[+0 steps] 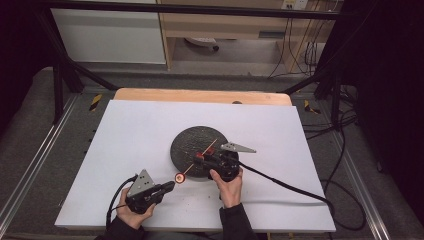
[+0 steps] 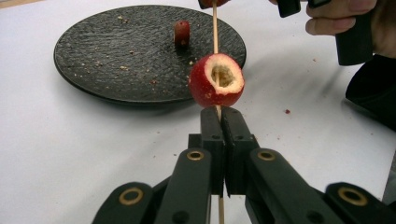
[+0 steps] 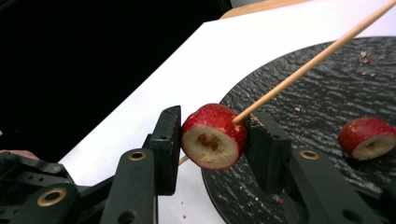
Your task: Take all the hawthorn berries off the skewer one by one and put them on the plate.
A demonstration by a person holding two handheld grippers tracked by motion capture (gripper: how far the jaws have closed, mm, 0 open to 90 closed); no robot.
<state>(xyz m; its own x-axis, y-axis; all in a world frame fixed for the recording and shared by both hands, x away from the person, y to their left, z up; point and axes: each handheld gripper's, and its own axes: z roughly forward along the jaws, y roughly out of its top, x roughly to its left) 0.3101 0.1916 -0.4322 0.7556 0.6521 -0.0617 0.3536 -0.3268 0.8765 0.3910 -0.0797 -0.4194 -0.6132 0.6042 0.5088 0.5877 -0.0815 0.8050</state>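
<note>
The jaws of the left gripper [image 2: 220, 114] are clenched on a thin wooden skewer [image 2: 215, 28], whose lower end runs between them and out of the bottom of the left gripper view. One cored red fruit [image 2: 216, 80] sits threaded on the skewer just beyond the jaw tips, over the white worktop [image 1: 135, 135] in front of the dark round plate [image 1: 187, 142]. The jaws of the right gripper [image 3: 212, 140] are grasping a second cored fruit [image 3: 214, 135], also on the skewer, at the plate's near edge; the pads press its sides, and the fruit hides how far the stick passes through it. In the left gripper view this second fruit is cut off by the top edge. A third fruit piece [image 3: 367, 138] lies on the plate, partly cut off by the frame in the right gripper view and hard to make out from above. Crumbs dot the plate and worktop. The high view shows both hands, the trailing cables, a wooden board edge behind the white sheet, a black metal frame, grey floor and a cabinet [image 1: 220, 22] with wires beyond.
</note>
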